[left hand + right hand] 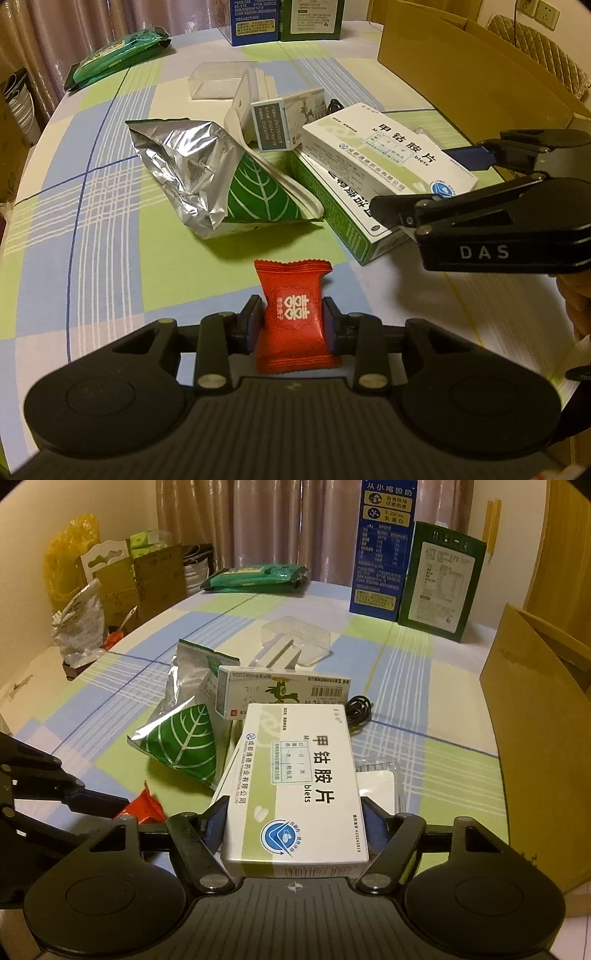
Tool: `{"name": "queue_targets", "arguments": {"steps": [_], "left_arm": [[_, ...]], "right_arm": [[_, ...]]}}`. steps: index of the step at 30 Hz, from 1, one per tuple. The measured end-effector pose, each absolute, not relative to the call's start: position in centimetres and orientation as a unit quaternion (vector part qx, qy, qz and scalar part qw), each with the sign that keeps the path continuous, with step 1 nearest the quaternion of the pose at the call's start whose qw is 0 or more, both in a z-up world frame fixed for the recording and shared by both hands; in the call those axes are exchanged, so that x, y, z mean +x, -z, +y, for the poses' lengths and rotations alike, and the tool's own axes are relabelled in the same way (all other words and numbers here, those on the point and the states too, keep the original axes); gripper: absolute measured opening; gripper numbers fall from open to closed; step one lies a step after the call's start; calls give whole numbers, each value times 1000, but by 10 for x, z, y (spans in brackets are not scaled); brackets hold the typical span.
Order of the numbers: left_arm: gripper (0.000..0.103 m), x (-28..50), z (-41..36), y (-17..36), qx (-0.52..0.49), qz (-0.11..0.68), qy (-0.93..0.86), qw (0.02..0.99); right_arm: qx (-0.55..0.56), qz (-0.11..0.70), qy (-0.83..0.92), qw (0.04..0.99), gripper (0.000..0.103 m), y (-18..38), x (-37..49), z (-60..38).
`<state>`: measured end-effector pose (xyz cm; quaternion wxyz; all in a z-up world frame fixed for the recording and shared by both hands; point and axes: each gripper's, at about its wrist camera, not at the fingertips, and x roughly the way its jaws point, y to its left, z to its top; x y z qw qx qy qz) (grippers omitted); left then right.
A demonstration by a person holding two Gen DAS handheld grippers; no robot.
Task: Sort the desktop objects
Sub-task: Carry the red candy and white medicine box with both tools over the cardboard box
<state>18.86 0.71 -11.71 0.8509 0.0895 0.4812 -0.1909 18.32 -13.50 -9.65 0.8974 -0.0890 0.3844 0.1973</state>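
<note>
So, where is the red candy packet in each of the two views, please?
Left wrist view: the red candy packet is bottom centre, between the left gripper fingers.
Right wrist view: only a red corner of it shows at lower left, beside the left gripper's finger.
Shared landmark: the silver and green leaf bag, lying just beyond the packet.
</note>
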Motion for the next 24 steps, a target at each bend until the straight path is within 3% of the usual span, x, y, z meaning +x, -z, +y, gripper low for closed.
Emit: {"name": "queue_targets", "arguments": {"steps": [24], "left_arm": [[21, 171, 0, 100, 106, 475, 184, 854]], "right_arm": [[-55, 360, -169, 916, 68, 73, 155, -165]]}}
